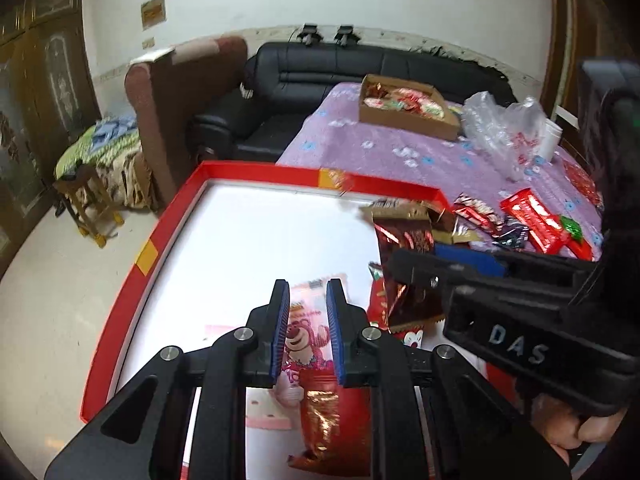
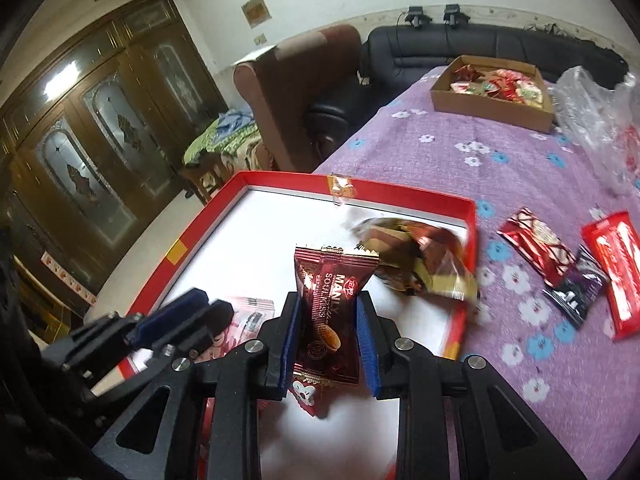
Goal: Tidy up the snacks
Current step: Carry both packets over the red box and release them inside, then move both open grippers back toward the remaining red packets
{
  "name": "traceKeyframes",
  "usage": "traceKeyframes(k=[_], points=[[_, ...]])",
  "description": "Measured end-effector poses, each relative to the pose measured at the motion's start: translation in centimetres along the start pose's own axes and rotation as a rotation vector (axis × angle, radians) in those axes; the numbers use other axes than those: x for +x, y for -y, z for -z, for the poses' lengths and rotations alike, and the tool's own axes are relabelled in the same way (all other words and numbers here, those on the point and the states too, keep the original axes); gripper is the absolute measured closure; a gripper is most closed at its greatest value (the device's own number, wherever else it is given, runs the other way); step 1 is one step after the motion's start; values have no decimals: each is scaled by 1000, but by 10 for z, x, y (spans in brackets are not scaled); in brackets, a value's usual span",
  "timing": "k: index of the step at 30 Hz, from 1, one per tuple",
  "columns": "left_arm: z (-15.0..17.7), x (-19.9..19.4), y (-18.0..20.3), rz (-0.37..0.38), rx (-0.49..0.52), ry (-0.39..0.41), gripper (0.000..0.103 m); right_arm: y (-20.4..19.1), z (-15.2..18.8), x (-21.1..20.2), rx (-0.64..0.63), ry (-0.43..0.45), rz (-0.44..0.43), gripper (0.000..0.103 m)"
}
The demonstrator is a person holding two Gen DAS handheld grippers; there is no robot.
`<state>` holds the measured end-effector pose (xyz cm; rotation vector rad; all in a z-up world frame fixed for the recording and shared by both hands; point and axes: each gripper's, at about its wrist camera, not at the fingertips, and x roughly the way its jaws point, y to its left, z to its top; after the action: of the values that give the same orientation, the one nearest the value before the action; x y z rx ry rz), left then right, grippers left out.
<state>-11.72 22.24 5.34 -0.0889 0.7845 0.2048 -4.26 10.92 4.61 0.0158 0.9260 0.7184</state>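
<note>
A red-rimmed box (image 1: pixel 168 224) with a white floor lies on the purple table; it also shows in the right wrist view (image 2: pixel 208 216). My left gripper (image 1: pixel 308 312) hangs over it with a narrow gap between its blue pads, above a pink bear packet (image 1: pixel 306 330) and a red foil packet (image 1: pixel 328 424). I cannot tell whether it grips anything. My right gripper (image 2: pixel 328 320) is shut on a dark red Manly snack packet (image 2: pixel 328 304) over the box; it also shows in the left wrist view (image 1: pixel 404 272). A brown-gold packet (image 2: pixel 420 256) lies in the box's right corner.
Loose red and purple snack packets (image 2: pixel 576 272) lie on the purple flowered cloth (image 2: pixel 460 148) to the right of the box. A cardboard tray of snacks (image 2: pixel 492 92) and a clear plastic bag (image 2: pixel 592 108) sit at the far end. A black sofa and a brown armchair stand beyond.
</note>
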Motion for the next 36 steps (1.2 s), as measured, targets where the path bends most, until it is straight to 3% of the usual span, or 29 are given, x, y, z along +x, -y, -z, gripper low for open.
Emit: traceKeyframes(k=[7, 9, 11, 13, 18, 21, 28, 36], points=[[-2, 12, -6, -31, -22, -36, 84, -13, -7, 20, -60, -17, -29, 72], [-1, 12, -8, -42, -27, -46, 71, -12, -4, 18, -65, -9, -38, 66], [0, 8, -9, -50, -37, -38, 39, -5, -1, 11, -55, -3, -63, 51], [0, 3, -10, -63, -49, -20, 25, 3, 1, -1, -44, 32, -86, 48], [-2, -19, -3, -75, -52, 37, 25, 39, 8, -53, 17, 187, -134, 39], [-7, -33, 12, -76, -22, 74, 25, 65, 15, -78, 57, 260, -77, 35], [-13, -70, 70, -33, 136, 181, 20, 139, 32, -117, 189, 326, -1, 34], [-7, -77, 132, 71, 278, 148, 20, 226, 55, -164, 397, 453, 45, 30]])
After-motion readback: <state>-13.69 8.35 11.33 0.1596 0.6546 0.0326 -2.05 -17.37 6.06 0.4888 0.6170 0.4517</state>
